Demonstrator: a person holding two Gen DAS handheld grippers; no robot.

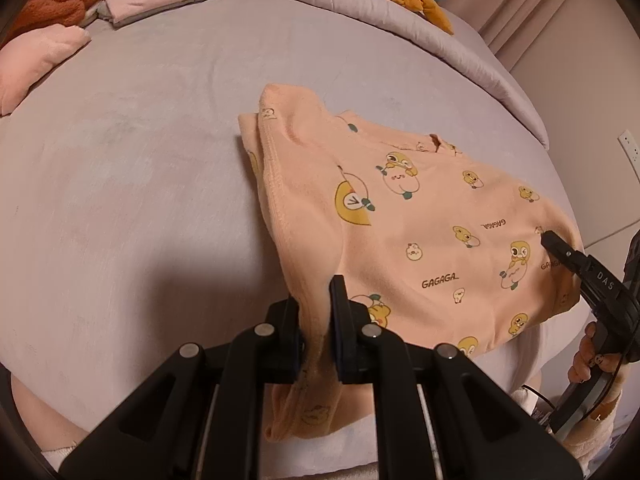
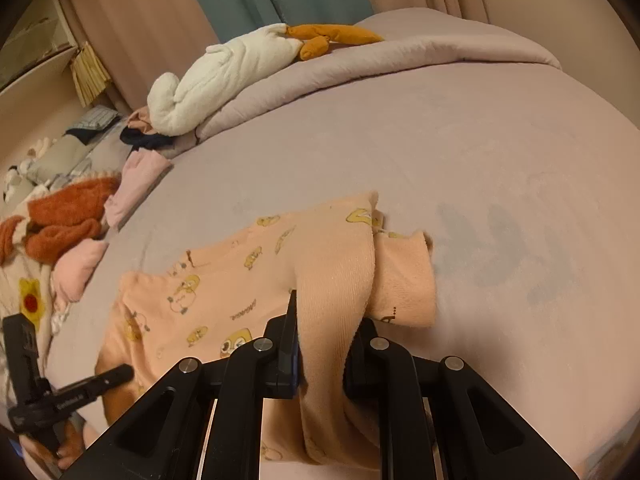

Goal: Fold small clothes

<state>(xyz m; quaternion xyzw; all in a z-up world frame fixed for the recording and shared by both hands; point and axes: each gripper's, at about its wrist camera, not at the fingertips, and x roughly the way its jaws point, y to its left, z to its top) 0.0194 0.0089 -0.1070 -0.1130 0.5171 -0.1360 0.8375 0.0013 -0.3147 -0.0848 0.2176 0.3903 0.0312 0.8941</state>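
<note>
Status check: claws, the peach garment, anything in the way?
Left claw shut on peach garment. Right claw shut on it too. Garment partly lifted off bed. Nothing in the way.

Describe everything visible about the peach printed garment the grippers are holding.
The peach garment is a small soft knit top printed with yellow cartoon chicks and the word GAGAGA, with ribbed hems. It lies partly folded on the mauve bed sheet, its near edge lifted. The left gripper is shut on one bunched corner and the right gripper is shut on another.
</note>
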